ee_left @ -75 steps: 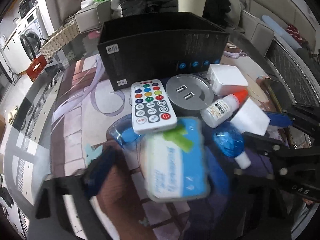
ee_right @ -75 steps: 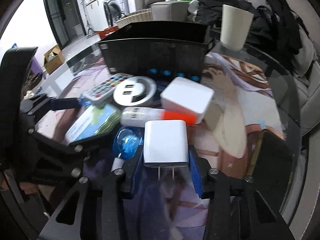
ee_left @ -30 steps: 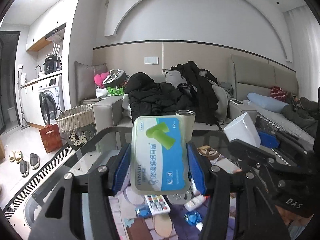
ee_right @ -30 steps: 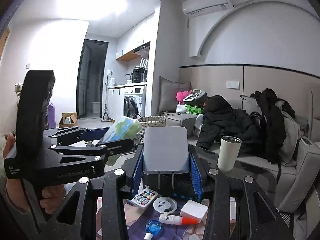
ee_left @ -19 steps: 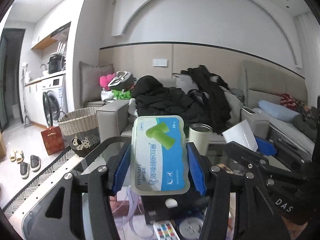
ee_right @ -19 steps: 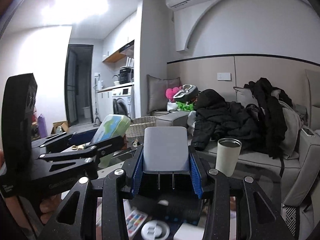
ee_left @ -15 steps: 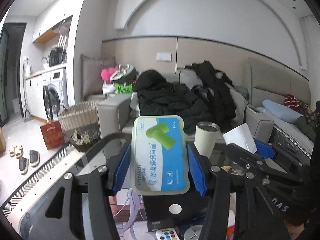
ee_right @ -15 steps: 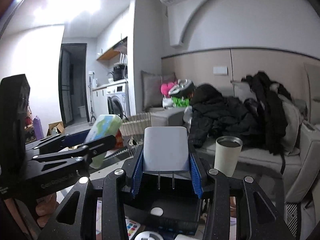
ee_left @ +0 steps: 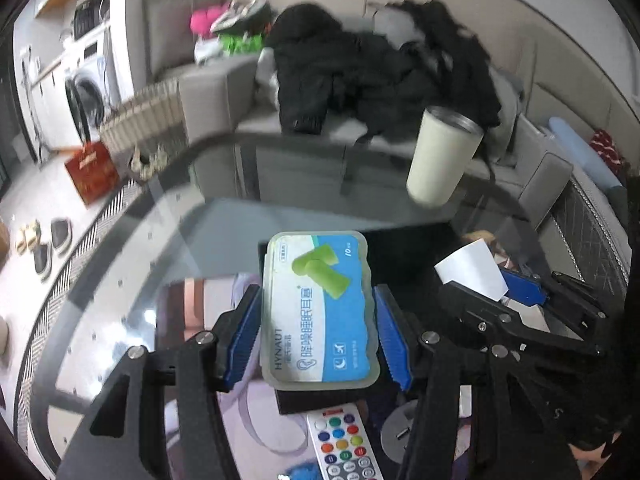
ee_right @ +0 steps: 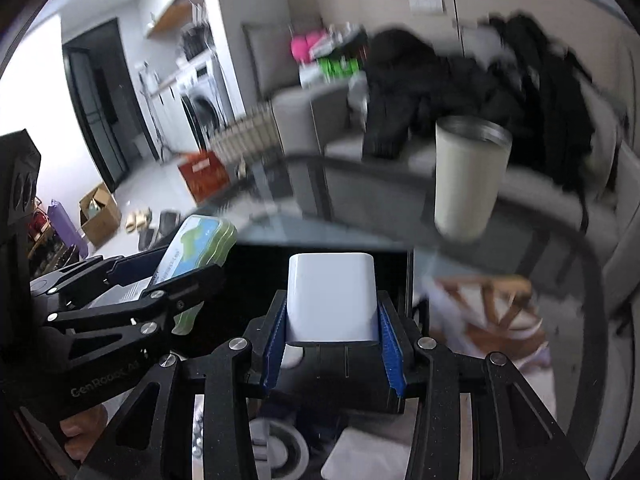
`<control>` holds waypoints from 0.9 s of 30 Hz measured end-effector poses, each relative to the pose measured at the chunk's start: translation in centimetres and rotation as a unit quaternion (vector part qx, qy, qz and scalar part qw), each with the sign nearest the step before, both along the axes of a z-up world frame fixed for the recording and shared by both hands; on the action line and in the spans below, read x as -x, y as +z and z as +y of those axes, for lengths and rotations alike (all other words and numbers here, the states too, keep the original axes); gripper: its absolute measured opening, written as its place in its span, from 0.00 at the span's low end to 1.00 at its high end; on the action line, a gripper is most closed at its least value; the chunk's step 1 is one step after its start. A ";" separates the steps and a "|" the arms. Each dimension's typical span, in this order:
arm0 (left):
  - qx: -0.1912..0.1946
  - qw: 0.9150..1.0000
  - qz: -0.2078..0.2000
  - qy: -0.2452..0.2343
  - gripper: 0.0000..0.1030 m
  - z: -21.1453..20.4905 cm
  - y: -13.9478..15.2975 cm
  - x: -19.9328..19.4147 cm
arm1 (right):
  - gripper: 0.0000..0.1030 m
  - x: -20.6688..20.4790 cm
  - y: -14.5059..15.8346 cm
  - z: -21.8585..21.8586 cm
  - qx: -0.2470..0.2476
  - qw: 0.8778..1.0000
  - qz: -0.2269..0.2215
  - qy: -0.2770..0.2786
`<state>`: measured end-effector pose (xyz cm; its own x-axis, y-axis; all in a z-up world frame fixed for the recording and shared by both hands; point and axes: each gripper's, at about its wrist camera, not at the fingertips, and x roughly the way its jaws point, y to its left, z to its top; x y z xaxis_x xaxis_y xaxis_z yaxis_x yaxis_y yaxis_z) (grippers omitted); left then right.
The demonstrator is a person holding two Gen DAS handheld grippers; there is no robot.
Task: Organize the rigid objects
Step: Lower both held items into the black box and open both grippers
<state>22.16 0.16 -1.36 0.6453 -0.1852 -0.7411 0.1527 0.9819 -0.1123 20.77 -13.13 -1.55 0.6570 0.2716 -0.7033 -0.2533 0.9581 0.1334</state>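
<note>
My left gripper (ee_left: 318, 336) is shut on a blue-and-green earplug case (ee_left: 318, 308), held over the open top of a black box (ee_left: 412, 248) on the glass table. My right gripper (ee_right: 333, 344) is shut on a white charger block (ee_right: 332, 300), also above the black box (ee_right: 260, 280). In the right wrist view the left gripper (ee_right: 160, 280) with the earplug case (ee_right: 196, 248) shows at the left. In the left wrist view the right gripper (ee_left: 508, 292) with the charger block (ee_left: 472, 270) shows at the right.
A cream tumbler (ee_left: 442, 156) stands on the glass table (ee_left: 160, 240) behind the box. A white remote (ee_left: 344, 444) with coloured buttons and a round grey USB hub (ee_left: 400, 436) lie on the table in front of the box. Sofa with dark clothes (ee_left: 380, 64) lies beyond.
Both grippers have tipped downward and moved forward over the black box, each keeping its object. The view swung from the room wall to the table and box.
</note>
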 end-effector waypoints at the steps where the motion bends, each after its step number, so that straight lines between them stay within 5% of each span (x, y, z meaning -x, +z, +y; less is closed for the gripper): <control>1: -0.003 1.000 0.009 -0.007 0.53 -0.3 -0.3 -0.2 | 0.40 -0.1 -0.4 -0.3 0.002 1.000 0.007 0.000; 11: -0.068 0.997 0.039 -0.028 0.52 -1.2 -2.0 -0.6 | 0.40 -0.2 -3.0 0.7 0.038 0.997 0.054 0.032; 16: -0.047 0.996 0.071 -0.032 0.49 -0.8 -3.5 -1.1 | 0.41 0.1 -3.6 1.0 0.048 0.995 0.077 0.036; 27: -0.043 0.996 0.068 -0.033 0.53 -0.8 -3.6 -0.8 | 0.42 0.1 -2.9 0.4 0.023 0.995 0.090 0.036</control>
